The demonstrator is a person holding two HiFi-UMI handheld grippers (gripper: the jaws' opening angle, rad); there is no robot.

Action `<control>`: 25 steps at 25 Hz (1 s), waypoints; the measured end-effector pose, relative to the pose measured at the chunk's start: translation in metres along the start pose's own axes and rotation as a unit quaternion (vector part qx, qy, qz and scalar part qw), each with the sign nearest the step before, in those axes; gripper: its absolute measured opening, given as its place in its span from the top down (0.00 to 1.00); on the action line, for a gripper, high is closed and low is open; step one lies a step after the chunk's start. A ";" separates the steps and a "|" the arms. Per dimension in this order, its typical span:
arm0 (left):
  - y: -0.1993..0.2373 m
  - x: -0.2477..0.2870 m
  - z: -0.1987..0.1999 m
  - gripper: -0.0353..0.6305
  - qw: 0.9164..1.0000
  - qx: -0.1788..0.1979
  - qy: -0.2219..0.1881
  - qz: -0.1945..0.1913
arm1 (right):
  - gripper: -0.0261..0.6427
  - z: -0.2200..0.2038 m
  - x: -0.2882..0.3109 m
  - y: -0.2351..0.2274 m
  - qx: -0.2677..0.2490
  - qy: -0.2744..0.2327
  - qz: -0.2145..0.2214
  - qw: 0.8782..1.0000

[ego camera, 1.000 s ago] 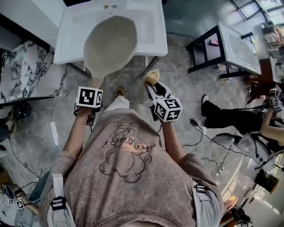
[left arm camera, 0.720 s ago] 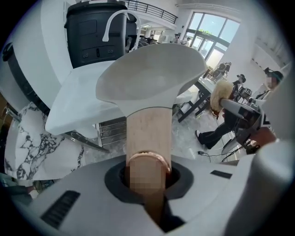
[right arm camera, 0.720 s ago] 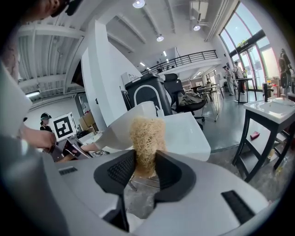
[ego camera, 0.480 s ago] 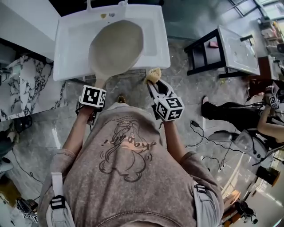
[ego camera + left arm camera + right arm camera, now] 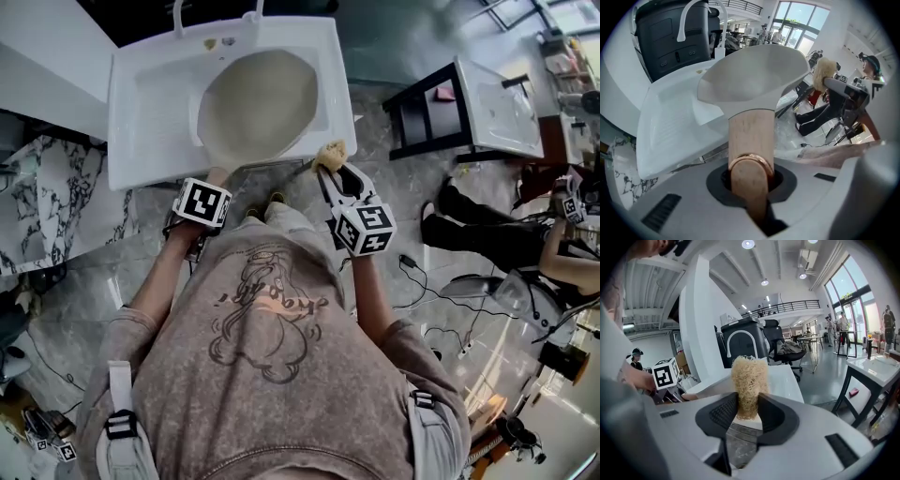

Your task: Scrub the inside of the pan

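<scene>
The left gripper (image 5: 749, 182) is clamped shut on the round wooden handle (image 5: 751, 138) of the pan (image 5: 258, 103), the handle's copper-coloured end cap sitting right between the dark pads. From there the handle runs away from the person to the pan's pale bowl, which sits tilted in the white sink (image 5: 150, 112), its beige inside turned up toward the head camera and its near rim by the sink's near edge.

The right gripper (image 5: 748, 412) is closed on a straw-coloured fibre scrubber (image 5: 749, 378), which stands upright out of the jaws. In the head view the scrubber (image 5: 328, 153) is outside the pan, just to the right of its near rim and beside the sink's near right corner, not touching the pan's inside.

Both forearms reach forward from the torso, roughly parallel. The left hand (image 5: 187, 234) is under its marker cube (image 5: 202, 202), close to the sink's near edge. The right arm is bent at the elbow, its marker cube (image 5: 364, 228) angled outward and the jaws pointing at the sink.

A white curved faucet (image 5: 689, 18) rises at the sink's far edge. To the left lies a marbled slab (image 5: 42, 197); to the right stands a black-framed table (image 5: 492, 98), and nearer than it another person (image 5: 525, 248) sits on the grey floor.
</scene>
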State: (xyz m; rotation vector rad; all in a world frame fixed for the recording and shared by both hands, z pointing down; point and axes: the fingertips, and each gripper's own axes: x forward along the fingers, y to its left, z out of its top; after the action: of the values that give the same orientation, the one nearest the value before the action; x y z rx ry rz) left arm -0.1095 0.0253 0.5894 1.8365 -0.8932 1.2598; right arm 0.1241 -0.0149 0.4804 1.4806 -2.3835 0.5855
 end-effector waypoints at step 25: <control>-0.035 0.039 0.078 0.88 0.990 0.136 0.037 -0.026 | 0.74 0.114 0.058 -0.007 -0.167 -0.042 0.086 0.981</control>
State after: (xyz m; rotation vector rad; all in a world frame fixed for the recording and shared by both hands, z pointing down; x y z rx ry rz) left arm -0.0344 -0.0298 0.6001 1.9931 -0.6532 1.4643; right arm 0.1031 -0.1175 0.4062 1.1854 -2.5359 0.1455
